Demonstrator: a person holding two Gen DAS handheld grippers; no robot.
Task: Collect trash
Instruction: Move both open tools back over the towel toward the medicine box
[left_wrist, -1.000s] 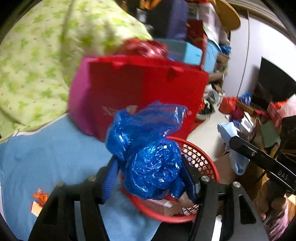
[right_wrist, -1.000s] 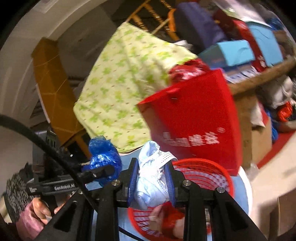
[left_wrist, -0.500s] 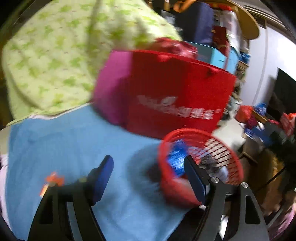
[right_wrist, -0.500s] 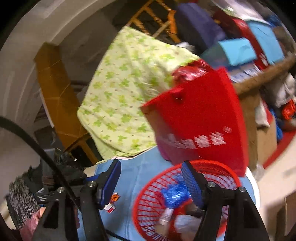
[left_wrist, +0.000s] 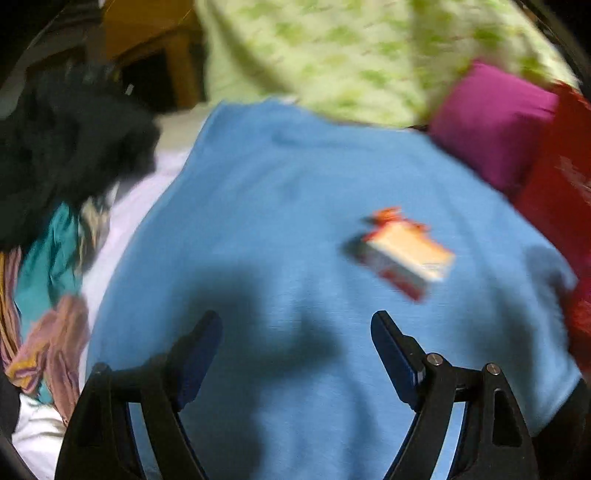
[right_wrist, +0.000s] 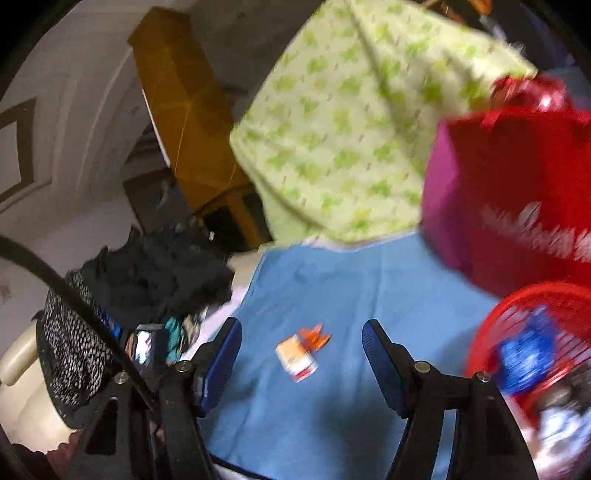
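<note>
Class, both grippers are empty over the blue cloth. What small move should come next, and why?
Probably lower the open left gripper onto the small carton and close. It lies loose on the blue cloth, outside the red basket, with the orange scrap beside it.

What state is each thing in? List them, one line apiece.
Left gripper: open, empty; jaws just widened.
Right gripper: open, empty; jaws opened moments ago.
Small orange-and-white cardboard box: lying on the blue cloth, torn orange flap beside it.
Red plastic mesh basket: upright, holding the crumpled blue plastic bag.
Red paper shopping bag: standing upright.
</note>
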